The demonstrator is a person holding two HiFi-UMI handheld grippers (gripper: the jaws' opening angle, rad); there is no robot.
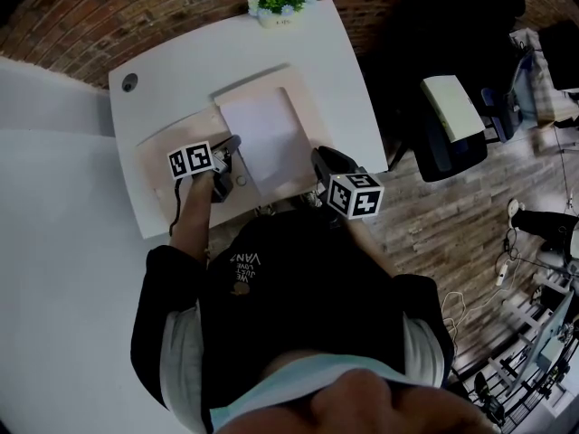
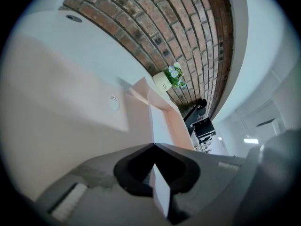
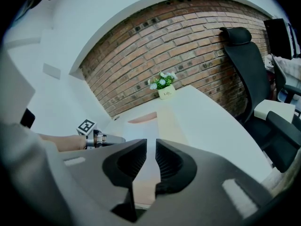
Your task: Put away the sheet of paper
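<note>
A white sheet of paper (image 1: 264, 138) lies on a pale pink folder (image 1: 308, 107) spread open on the white table (image 1: 181, 70). My left gripper (image 1: 233, 143) is at the sheet's left edge and is shut on it. In the left gripper view the sheet (image 2: 157, 124) runs edge-on between the closed jaws of the left gripper (image 2: 154, 147), with the folder (image 2: 181, 126) behind it. My right gripper (image 1: 318, 156) hovers at the sheet's lower right corner. Its jaws (image 3: 150, 149) stand a narrow gap apart with nothing between them. The left gripper (image 3: 101, 138) also shows in the right gripper view.
A small pot of white flowers (image 1: 280, 3) stands at the table's far edge, against a brick wall. A black office chair (image 1: 452, 116) sits to the right of the table. The folder's left flap (image 2: 70, 117) lies flat under the left gripper.
</note>
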